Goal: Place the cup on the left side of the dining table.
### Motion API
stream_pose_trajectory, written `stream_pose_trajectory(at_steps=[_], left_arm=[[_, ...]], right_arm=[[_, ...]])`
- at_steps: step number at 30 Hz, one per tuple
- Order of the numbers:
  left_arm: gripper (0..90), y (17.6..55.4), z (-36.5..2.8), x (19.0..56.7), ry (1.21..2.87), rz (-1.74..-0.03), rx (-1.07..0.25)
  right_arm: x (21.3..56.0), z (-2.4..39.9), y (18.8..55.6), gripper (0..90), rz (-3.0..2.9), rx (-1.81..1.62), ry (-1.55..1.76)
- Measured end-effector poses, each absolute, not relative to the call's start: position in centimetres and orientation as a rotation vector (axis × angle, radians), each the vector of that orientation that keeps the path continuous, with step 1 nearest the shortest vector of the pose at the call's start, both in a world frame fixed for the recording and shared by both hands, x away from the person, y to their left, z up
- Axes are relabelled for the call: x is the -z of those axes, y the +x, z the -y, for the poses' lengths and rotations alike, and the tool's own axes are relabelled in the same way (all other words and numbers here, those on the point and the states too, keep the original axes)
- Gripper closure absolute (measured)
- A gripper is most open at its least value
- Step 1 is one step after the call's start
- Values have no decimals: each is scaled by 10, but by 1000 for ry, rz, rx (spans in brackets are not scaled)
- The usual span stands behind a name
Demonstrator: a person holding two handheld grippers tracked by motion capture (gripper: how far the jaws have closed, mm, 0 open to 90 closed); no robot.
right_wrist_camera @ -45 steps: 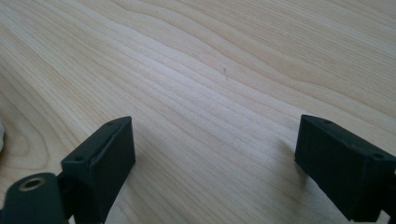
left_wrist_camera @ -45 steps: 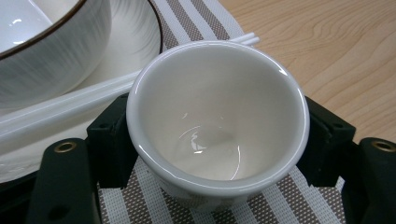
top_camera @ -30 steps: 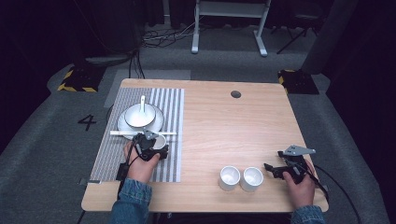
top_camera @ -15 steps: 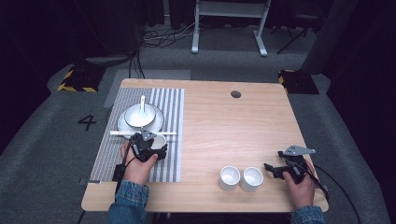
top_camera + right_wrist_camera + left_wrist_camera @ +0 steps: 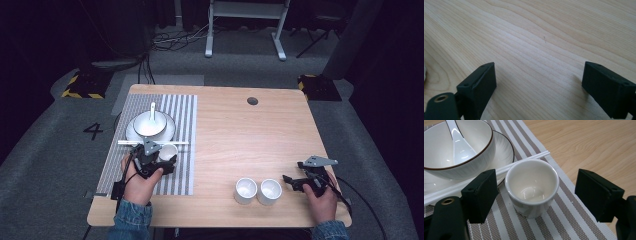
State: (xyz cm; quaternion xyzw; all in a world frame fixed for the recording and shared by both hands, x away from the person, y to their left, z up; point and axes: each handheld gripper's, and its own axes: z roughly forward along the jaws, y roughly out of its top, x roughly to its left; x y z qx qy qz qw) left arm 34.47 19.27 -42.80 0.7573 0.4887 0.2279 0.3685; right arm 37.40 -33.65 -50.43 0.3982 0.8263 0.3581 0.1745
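Evidently the step in hand is a place-setting one; the left tool (image 5: 534, 195) stands with its jaws wide on either side of a small white cup (image 5: 531, 188), neither jaw touching it, so it reads either as a cup just set down or one about to be gripped. The cup stands upright on the striped mat (image 5: 564, 220) toward the counter's left edge, just beside a pair of white chopsticks (image 5: 524, 162) and in front of a bowl (image 5: 148, 123) with a spoon in it, on a plate. The right tool (image 5: 539, 92) hovers wide over bare wood near the counter's front right corner; two more cups (image 5: 257, 191) stand side by side just to its left. A next move would likely call for closing squarely on a cup's wall, without tipping it or nudging the chopsticks. The counter (image 5: 250, 145) is pale wood with a dark round hole near its far edge; around it lie grey carpet, cables and a dim room.
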Motion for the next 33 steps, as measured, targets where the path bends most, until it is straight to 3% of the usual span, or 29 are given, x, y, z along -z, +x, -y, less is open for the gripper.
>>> stream_pose_trajectory(at_steps=[5,18,33], left_arm=[[181,333,-201,423,1846,-1276,-596],[186,299,-232,421,1799,-1334,-626],[189,277,-252,433,1858,-1407,-612]], right_arm=[[504,334,374,124,-2350,-1021,1118],[504,334,372,124,-2356,-1022,1110],[504,333,374,124,-2358,-1024,1109]])
